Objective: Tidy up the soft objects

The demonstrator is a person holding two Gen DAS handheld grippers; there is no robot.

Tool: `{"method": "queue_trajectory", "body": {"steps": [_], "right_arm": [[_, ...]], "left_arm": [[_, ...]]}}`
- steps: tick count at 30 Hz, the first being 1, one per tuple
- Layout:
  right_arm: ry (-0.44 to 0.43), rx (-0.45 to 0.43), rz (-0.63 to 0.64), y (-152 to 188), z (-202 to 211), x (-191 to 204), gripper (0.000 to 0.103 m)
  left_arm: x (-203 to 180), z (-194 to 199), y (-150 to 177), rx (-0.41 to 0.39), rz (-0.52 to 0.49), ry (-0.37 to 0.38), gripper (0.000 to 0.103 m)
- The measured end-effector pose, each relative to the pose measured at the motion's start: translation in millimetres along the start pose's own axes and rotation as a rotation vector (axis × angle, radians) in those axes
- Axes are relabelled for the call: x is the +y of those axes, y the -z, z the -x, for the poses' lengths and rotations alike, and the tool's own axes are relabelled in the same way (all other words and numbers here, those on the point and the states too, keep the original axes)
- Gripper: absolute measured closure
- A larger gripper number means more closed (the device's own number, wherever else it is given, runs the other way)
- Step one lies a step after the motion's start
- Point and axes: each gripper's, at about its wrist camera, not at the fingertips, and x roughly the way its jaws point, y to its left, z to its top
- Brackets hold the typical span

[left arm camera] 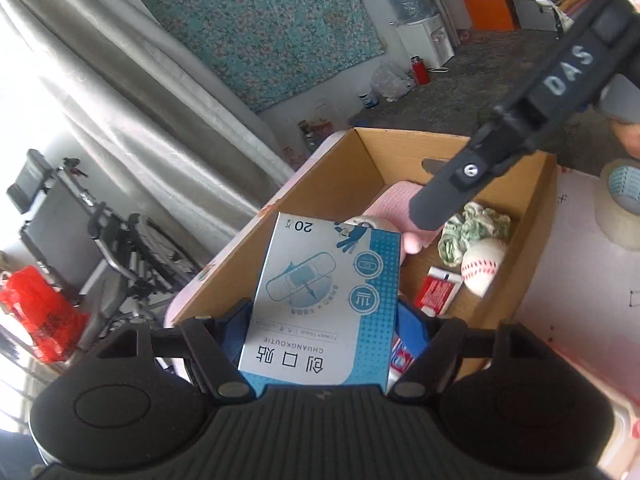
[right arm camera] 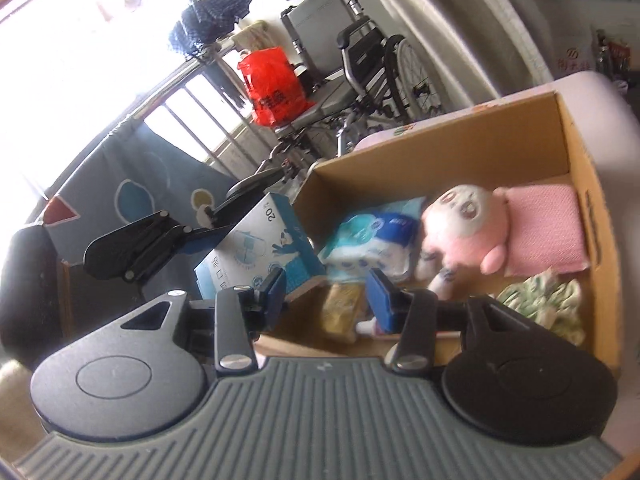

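Note:
My left gripper [left arm camera: 326, 322] is shut on a blue-and-white band-aid box [left arm camera: 324, 280], held above the near-left corner of an open cardboard box [left arm camera: 332, 184]. In the right wrist view this band-aid box [right arm camera: 260, 248] hangs just outside the cardboard box [right arm camera: 440, 148]. My right gripper [right arm camera: 328, 292] is open over the near edge with nothing between its blue pads. Inside lie a pink plush doll [right arm camera: 460, 232], a folded pink cloth [right arm camera: 544, 228], a tissue pack [right arm camera: 376, 240], a green crumpled cloth [right arm camera: 548, 304], a baseball [left arm camera: 480, 266] and a red carton [left arm camera: 438, 290].
The cardboard box stands on a pale pink table [left arm camera: 580, 280], with a roll of clear tape [left arm camera: 624, 200] to its right. A folded wheelchair [right arm camera: 372, 68] and a red plastic bag [right arm camera: 272, 84] stand beyond the table, by the window and a grey curtain [left arm camera: 140, 92].

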Motion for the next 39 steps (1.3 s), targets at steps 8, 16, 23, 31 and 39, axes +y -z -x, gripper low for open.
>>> {"method": "queue_trajectory", "body": {"steps": [8,16,23,31,39], "right_arm": [[0.101,0.016,-0.005,-20,7,-60,0.058],[0.158,0.079,0.016,-14,-4,-83,0.056],[0.202,0.098,0.087,-15,-2,-71,0.053],[0.237,0.131,0.113,-15,-6,-66,0.053],[0.353,0.167,0.222,-7,-15,-63,0.05]], "left_arm": [[-1,-109,-32,0.127,-0.209,0.413,0.027],[-7,-146,-30,0.283,-0.132,0.504,0.003],[-3,-140,-27,0.291,-0.08,0.513,0.054],[-11,-158,-26,0.418,-0.078,0.477,0.044],[34,-103,16,0.35,0.228,0.392,0.033]]}}
